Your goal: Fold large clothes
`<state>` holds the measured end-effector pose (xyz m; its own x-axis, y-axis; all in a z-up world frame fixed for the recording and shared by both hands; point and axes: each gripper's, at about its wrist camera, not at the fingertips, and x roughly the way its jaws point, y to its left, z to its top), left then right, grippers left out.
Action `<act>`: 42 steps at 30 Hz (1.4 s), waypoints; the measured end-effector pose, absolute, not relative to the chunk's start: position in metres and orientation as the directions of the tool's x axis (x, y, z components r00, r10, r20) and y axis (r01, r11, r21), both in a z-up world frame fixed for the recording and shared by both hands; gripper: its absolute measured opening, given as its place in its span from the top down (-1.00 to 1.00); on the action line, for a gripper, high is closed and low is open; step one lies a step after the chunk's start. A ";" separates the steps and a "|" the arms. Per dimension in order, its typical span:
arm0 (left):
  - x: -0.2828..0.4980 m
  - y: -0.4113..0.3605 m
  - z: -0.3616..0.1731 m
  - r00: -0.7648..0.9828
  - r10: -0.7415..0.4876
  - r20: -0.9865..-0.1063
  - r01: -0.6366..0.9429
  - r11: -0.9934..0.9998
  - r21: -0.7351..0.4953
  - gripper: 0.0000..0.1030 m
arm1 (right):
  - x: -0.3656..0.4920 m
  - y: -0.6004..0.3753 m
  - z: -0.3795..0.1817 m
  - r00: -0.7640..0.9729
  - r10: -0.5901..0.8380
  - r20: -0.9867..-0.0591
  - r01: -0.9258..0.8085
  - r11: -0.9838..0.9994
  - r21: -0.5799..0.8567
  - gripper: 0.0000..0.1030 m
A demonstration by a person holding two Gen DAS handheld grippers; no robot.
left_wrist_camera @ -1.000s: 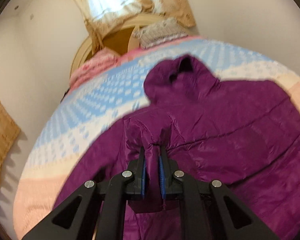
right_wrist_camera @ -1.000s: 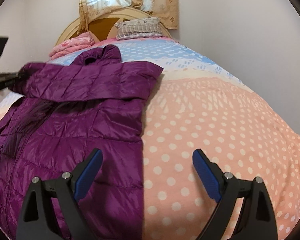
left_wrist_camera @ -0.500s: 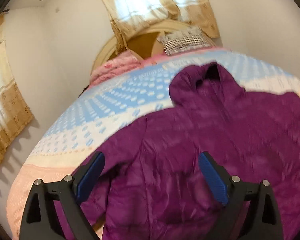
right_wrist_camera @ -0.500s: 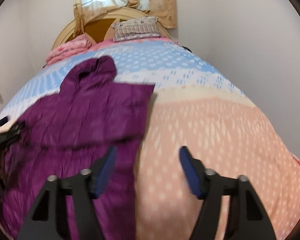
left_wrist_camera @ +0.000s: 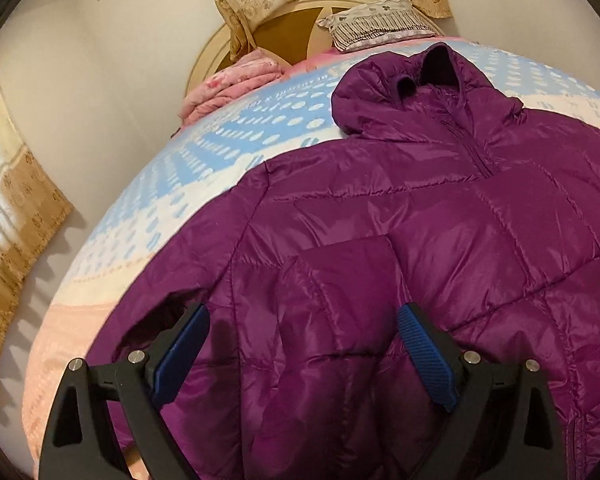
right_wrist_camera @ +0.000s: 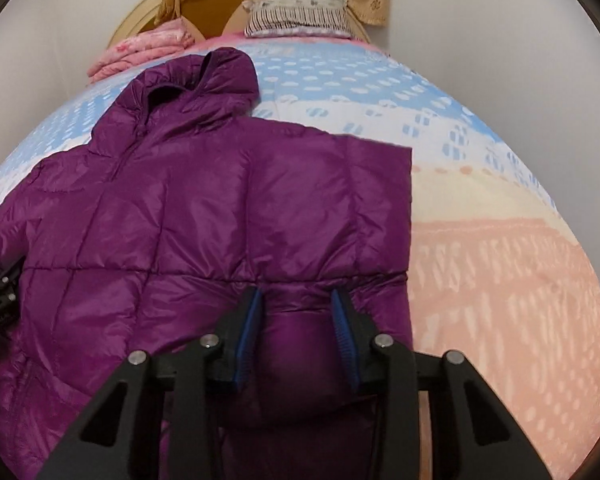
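Right tongs (right_wrist_camera: pixel 297 312) pinch jacket (right_wrist_camera: pixel 204 208) fold — left tongs (left_wrist_camera: pixel 302 340) spread.

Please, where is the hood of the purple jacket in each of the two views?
Left wrist view: the hood is at upper right of centre, on the blue part of the bedcover.
Right wrist view: the hood is at upper left of centre.
Shared landmark: the striped pillow by the headboard, beyond the hood in both.
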<state>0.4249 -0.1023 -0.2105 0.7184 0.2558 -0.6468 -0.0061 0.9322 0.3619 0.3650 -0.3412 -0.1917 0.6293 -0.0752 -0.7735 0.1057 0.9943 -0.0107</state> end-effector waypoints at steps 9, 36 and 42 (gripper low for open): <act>0.425 -0.103 -0.212 0.717 0.252 -0.650 -0.007 0.935 0.355 -0.87 | 0.367 -0.336 -0.193 0.632 -0.119 -0.766 0.112 0.992 -0.062 0.22; 0.435 -0.113 -0.169 0.734 0.084 -0.674 0.068 0.978 0.195 -0.87 | 0.388 -0.350 -0.155 0.625 -0.081 -0.777 0.155 0.988 0.022 0.15; 0.414 -0.115 -0.189 0.692 0.060 -0.719 0.082 0.984 0.160 -0.87 | 0.351 -0.289 -0.157 0.659 -0.002 -0.752 0.031 0.999 0.024 -0.20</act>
<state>0.4144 -0.1147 -0.1895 0.6923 0.0596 -0.7191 0.0819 0.9837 0.1603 0.3507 -0.2889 -0.1571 0.6594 -0.0023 -0.7517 0.0309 0.9992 0.0240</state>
